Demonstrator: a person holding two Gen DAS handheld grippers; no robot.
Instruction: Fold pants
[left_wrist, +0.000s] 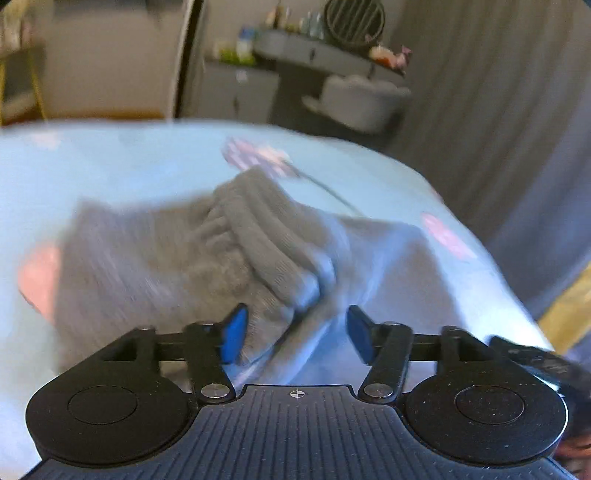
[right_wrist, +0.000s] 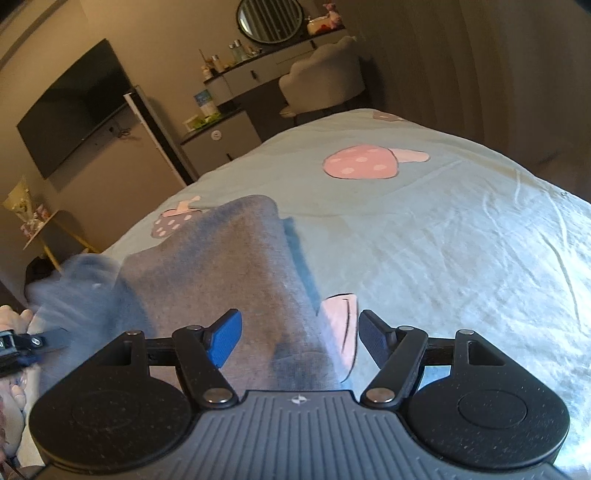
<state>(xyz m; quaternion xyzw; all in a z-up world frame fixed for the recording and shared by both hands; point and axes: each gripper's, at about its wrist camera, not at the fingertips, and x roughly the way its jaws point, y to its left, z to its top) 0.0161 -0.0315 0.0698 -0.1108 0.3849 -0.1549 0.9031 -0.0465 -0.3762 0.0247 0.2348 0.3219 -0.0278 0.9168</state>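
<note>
My left gripper (left_wrist: 293, 334): jaws apart, gripping nothing. My right gripper (right_wrist: 300, 338): likewise spread, empty. Grey pants (right_wrist: 221, 273): rumpled on the bed (right_wrist: 443, 240), just ahead. Risk: bunched waistband (left_wrist: 255, 229) likely folds crooked if pinched unevenly.

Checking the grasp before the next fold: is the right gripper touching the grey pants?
Cannot tell. In the right wrist view the open right gripper straddles the grey pants, but whether its fingers press the cloth or hover isn't visible.
</note>
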